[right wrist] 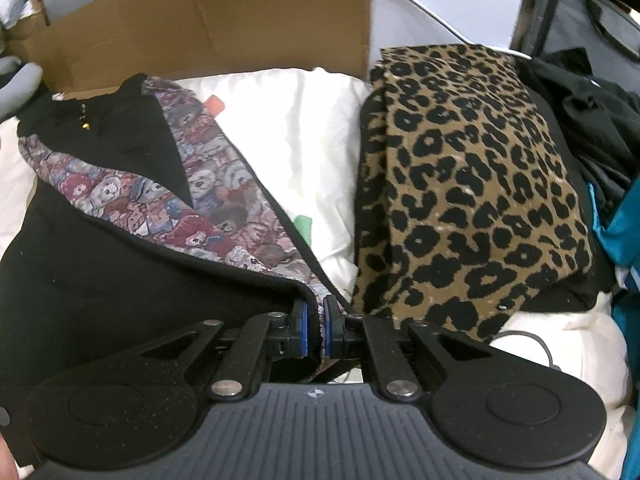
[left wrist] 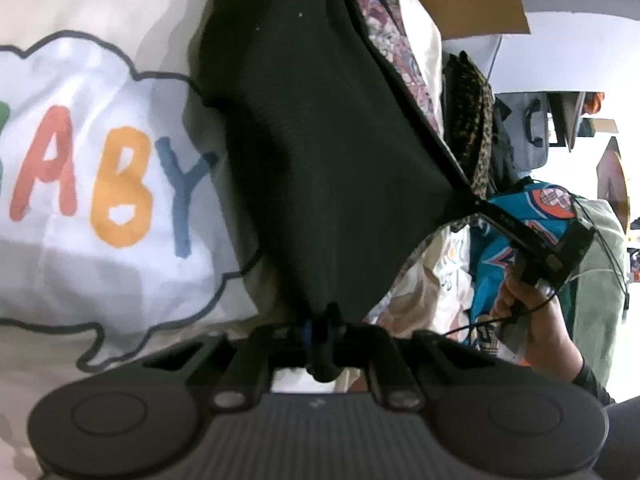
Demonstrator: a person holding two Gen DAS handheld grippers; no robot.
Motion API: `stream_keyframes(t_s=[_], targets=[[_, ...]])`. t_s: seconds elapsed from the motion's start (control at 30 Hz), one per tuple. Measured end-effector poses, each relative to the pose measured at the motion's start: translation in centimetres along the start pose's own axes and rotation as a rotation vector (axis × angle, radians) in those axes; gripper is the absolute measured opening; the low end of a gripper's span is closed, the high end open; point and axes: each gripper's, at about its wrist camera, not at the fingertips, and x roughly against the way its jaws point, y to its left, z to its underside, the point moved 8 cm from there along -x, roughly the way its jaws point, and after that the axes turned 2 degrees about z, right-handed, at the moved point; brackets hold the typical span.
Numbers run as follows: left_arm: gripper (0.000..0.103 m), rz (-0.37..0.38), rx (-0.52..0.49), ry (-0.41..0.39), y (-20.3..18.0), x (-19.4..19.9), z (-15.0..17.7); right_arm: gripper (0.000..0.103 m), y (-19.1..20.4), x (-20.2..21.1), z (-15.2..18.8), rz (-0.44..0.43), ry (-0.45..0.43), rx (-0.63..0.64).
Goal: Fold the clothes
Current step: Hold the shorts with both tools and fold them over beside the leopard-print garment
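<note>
Left wrist view, right hand-held gripper (left wrist: 478, 202) angled downward, pinching black garment (left wrist: 320, 160) hem

black gripper (right wrist: 314, 322), blue-padded fingers (right wrist: 303, 326), dark sleeve (left wrist: 588, 380)

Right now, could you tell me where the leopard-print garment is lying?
In the right wrist view the leopard-print garment lies folded right of centre, beside the black garment and just right of the cardboard box.

The right gripper (right wrist: 314, 322) pinches the hem corner of a black garment (right wrist: 100, 280) with a teddy-bear print lining (right wrist: 208, 216). Just right of the garment lies a folded leopard-print cloth (right wrist: 472, 184); behind it stands a cardboard box (right wrist: 224, 24).
</note>
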Motion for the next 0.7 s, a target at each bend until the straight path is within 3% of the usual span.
stream_keyframes(t_s=[0.13,0.7], targets=[[0.003,0.024,-0.016,0.007,-0.7,0.1,-0.2,0.006,-0.7,0.2,-0.1,0.005,0.002,-0.019],[0.001,-0.028,-0.076,0.071,-0.8,-0.8,-0.2,0.006,-1.8,-0.6,0.6,0.017,0.052,-0.040]])
